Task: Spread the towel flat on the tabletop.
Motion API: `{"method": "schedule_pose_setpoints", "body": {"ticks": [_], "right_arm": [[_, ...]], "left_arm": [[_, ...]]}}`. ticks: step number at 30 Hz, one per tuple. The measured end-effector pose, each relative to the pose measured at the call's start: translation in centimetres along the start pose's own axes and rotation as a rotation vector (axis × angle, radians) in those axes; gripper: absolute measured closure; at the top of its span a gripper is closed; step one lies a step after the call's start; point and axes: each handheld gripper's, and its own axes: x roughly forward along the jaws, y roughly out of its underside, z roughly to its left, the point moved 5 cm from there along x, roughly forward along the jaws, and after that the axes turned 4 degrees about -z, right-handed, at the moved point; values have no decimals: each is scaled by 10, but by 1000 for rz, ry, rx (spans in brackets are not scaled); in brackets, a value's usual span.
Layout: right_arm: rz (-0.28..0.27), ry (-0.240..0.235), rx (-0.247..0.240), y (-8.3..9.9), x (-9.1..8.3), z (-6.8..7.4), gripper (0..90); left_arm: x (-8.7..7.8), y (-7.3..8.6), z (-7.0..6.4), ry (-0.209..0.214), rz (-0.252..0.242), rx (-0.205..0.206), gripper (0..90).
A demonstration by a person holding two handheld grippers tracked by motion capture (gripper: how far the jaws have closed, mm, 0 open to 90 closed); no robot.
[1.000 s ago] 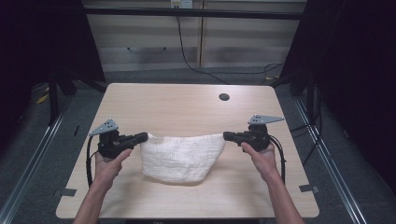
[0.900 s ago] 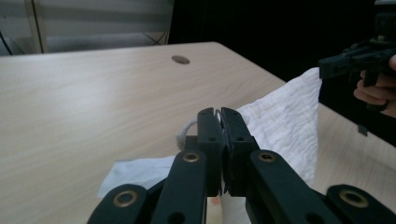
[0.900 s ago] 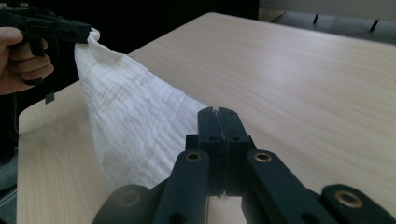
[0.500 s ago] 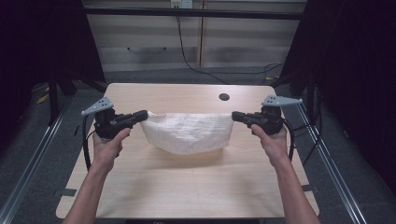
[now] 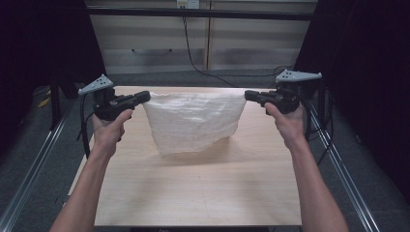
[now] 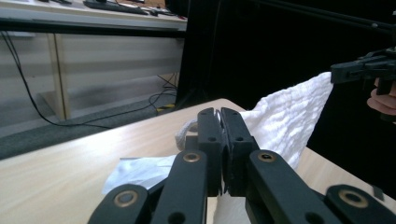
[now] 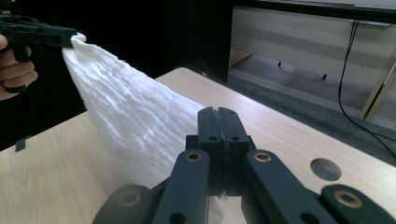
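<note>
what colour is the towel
White, with a ribbed waffle-like texture; the towel shows best in the right gripper view.

Both grippers, left (image 5: 143, 97) and right (image 5: 248, 95), are black with grey three-cornered plates on top, brass-ringed screws on the jaw links, and black cables trailing. Forearms are bare.

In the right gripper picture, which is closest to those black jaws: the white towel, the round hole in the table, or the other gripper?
1. White towel, pinched in the right gripper.
2. Round hole, lower right.
3. Left gripper, top left.
</note>
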Motion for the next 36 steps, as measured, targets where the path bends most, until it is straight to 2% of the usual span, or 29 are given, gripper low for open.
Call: {"method": "schedule_pose_setpoints", "body": {"ticks": [2,4,7,8,11,15,16,22,24,26,30,34,36], "right_arm": [[-1,6,2,-12,3,-5,897],[2,16,-4,-21,6,-8,897],[-19,22,-1,-33,7,-12,897],[-26,21,2,-34,8,-14,897],[-20,21,5,-30,8,-15,896],[3,5,9,-6,5,-9,897],[7,-1,11,0,5,-8,897],[58,-41,28,54,-3,6,896],[73,-46,35,70,-7,10,896],[85,-52,41,84,-12,15,896],[87,-68,75,112,-23,23,896],[107,-77,91,138,-31,34,896],[101,-83,108,149,-34,38,896]], "left_arm": [[2,-6,3,-13,-1,3,880],[5,-14,8,-24,-22,-4,880],[8,-18,12,-16,-33,-25,880],[9,-18,13,-17,-31,-30,880],[12,-7,8,-6,-5,-3,879],[10,14,2,23,26,-4,879],[9,23,-2,30,45,10,879],[-1,62,-19,47,91,32,878],[-6,76,-26,69,84,12,878],[-10,86,-29,65,85,3,878],[-18,108,-34,83,108,-3,878],[-27,129,-34,53,125,-12,878],[-30,138,-36,58,129,-21,878]]}}
